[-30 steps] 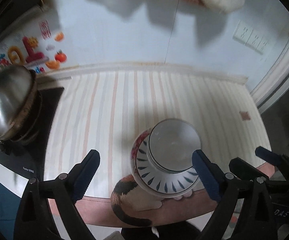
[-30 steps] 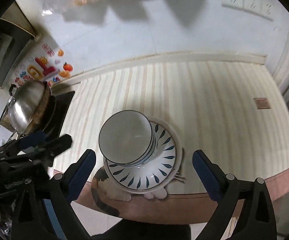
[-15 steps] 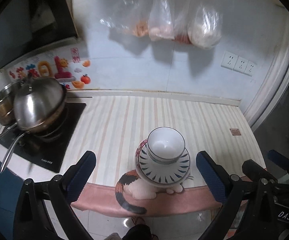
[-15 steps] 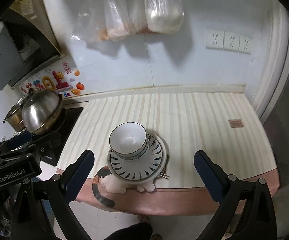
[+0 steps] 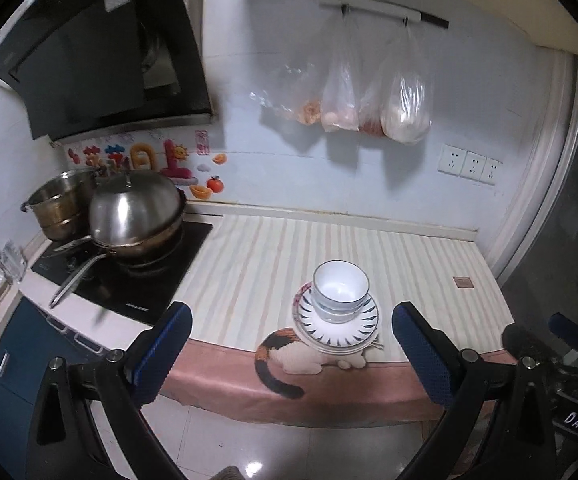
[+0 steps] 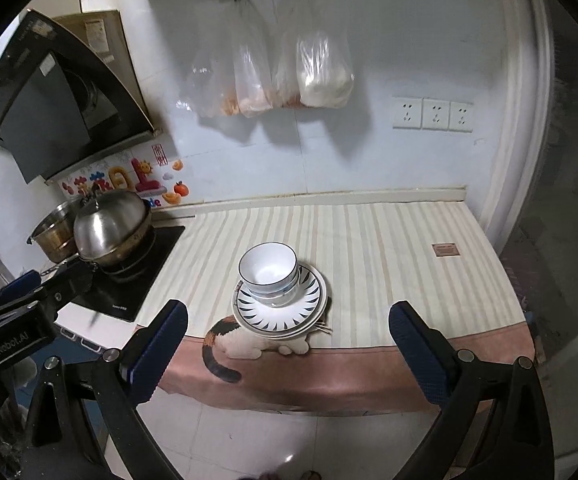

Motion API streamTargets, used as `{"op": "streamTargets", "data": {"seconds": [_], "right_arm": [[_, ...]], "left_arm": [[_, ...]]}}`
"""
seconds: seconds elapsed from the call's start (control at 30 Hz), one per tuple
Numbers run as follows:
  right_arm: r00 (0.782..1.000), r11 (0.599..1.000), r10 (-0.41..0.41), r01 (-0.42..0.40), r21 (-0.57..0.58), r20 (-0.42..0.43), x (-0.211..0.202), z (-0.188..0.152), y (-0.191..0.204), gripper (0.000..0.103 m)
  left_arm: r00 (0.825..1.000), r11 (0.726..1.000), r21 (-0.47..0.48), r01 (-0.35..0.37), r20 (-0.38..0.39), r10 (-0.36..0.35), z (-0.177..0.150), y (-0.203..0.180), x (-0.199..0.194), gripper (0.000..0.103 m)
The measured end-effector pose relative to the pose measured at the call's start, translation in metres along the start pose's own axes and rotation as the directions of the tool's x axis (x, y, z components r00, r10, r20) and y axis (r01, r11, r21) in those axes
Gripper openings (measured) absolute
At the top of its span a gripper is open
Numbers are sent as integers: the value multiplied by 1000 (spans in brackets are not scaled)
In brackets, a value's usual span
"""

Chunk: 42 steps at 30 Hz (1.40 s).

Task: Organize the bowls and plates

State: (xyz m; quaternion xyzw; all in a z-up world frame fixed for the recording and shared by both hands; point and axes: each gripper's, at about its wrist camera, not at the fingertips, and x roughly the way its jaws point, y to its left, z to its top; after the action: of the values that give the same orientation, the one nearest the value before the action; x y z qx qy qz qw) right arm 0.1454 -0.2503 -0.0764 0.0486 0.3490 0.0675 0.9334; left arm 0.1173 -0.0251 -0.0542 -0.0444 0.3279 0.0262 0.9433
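White bowls with dark rims (image 5: 341,286) (image 6: 269,270) sit nested on a stack of blue-patterned plates (image 5: 363,326) (image 6: 309,304) near the front edge of the striped counter. My left gripper (image 5: 287,350) is open and empty, held back from the counter over the floor. My right gripper (image 6: 289,346) is also open and empty, likewise back from the counter. The left gripper shows at the left of the right wrist view (image 6: 29,292); the right gripper shows at the right of the left wrist view (image 5: 561,336).
A striped cloth with a cat print (image 5: 289,354) covers the counter (image 6: 389,248). A cooktop (image 5: 129,280) with a lidded steel pan (image 5: 137,210) and a pot (image 5: 63,204) stands at the left. Plastic bags (image 5: 365,92) hang on the wall. Wall sockets (image 6: 433,114) are at the right.
Both grippers have pulled back and up away from the stacked dishes, which now look much smaller. The bowls and plates have stayed in place.
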Motion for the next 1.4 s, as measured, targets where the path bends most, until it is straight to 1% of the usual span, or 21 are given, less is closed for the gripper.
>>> {"op": "streamTargets", "data": {"seconds": [0.13,0.33,0.43,0.6,0.83,1.07,1.23,1.4], "right_arm": [[999,1000,-15,15,-7,42,-35,-15,10,103],[997,1000,-25,26,-17,67,-81,-43,33,103],[997,999,-32,33,-12,68,-98,-56,44,103],[996,999,-39,39,-3,75,-117,-71,56,103],[996,999,-43,42,14,84,-126,-82,68,103],[996,999,-40,40,13,78,-124,-82,73,103],[994,998,-61,61,6,88,-127,-83,75,103],[995,998,-64,63,14,79,-126,-83,75,103]], "left_arm": [[1000,1000,18,-3,21,3,-15,9,-27,103],[1000,999,41,17,9,-17,-36,20,-54,103],[1000,998,57,15,-8,-14,-45,26,-63,103],[1000,998,65,14,-13,-13,-56,37,-76,103],[1000,997,80,17,-19,-15,-63,48,-82,103],[999,996,80,27,-23,-25,-64,55,-84,103],[999,996,79,36,-20,-34,-65,57,-84,103],[999,996,75,41,-24,-39,-65,58,-85,103]]}}
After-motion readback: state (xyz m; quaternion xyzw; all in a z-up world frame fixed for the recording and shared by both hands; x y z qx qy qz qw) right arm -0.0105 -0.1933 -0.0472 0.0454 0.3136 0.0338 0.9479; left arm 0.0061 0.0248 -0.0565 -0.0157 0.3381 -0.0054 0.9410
